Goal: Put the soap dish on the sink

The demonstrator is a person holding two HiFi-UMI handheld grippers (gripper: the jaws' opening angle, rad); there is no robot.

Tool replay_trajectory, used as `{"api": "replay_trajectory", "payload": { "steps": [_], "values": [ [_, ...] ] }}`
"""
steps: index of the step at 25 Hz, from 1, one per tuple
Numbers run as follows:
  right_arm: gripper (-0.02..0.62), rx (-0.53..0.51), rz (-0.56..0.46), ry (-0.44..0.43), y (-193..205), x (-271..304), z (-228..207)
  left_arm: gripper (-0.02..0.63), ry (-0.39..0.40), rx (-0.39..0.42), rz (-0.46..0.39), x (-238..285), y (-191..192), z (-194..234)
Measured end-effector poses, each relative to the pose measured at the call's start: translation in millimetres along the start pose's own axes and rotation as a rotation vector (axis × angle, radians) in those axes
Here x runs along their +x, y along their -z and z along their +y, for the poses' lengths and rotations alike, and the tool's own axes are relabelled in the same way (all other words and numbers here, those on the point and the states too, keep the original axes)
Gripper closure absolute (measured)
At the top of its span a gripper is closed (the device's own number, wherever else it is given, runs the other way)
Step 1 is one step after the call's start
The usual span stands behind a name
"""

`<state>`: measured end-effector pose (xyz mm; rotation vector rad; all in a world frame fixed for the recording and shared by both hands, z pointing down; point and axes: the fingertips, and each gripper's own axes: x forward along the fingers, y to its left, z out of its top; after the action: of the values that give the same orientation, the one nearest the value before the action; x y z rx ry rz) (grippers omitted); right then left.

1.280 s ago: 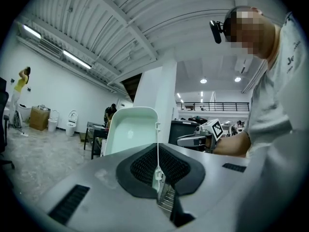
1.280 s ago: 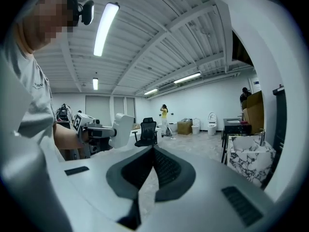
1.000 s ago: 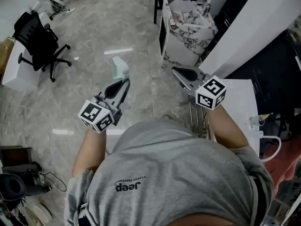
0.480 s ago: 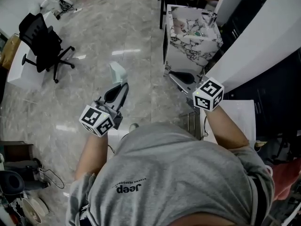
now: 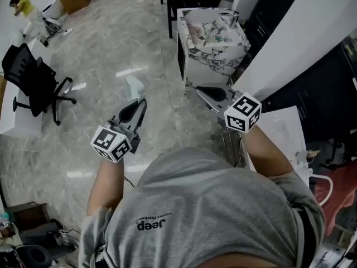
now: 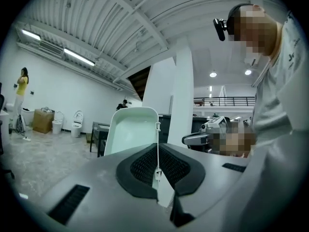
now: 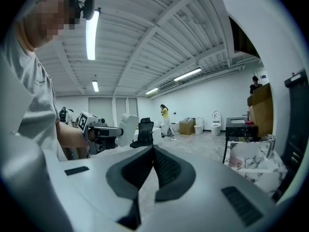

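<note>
- A shiny grey floor (image 5: 111, 43) is stretching across a big room, and a black chair (image 5: 33, 85) is standing at the left.
- A marble sink (image 5: 212, 66) is standing ahead, near the right gripper (image 5: 201, 90).
- The left gripper (image 5: 139, 105) is pointing level and pinching the soap dish (image 5: 134, 86) by its edge, up in the air, apart from the sink.
- The right gripper is tipping down a little, its jaws pressing together on nothing.

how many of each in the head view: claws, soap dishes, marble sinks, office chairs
claws: 2 (left claw, right claw)
soap dish: 1
marble sink: 1
office chair: 1
total: 5
</note>
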<state>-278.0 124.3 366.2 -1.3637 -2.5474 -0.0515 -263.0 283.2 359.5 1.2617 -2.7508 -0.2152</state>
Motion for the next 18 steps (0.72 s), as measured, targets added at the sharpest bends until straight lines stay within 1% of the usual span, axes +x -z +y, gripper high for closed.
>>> {"api": "replay_trajectory", "payload": {
  "steps": [5, 9, 13, 18],
  "values": [
    [0.537, 0.041, -0.035, 0.144, 5, -15, -26, 0.589, 0.156, 0.068, 0.075, 46, 3, 3],
    [0.537, 0.088, -0.053, 0.294, 17, -56, -54, 0.589, 0.307, 0.126, 0.133, 101, 7, -18],
    [0.537, 0.131, -0.066, 0.456, 40, -127, -76, 0.591, 0.468, 0.194, 0.181, 170, 20, -68],
    [0.537, 0.165, -0.068, 0.604, 76, -231, -93, 0.589, 0.631, 0.283, 0.225, 253, 43, -162]
  ]
}}
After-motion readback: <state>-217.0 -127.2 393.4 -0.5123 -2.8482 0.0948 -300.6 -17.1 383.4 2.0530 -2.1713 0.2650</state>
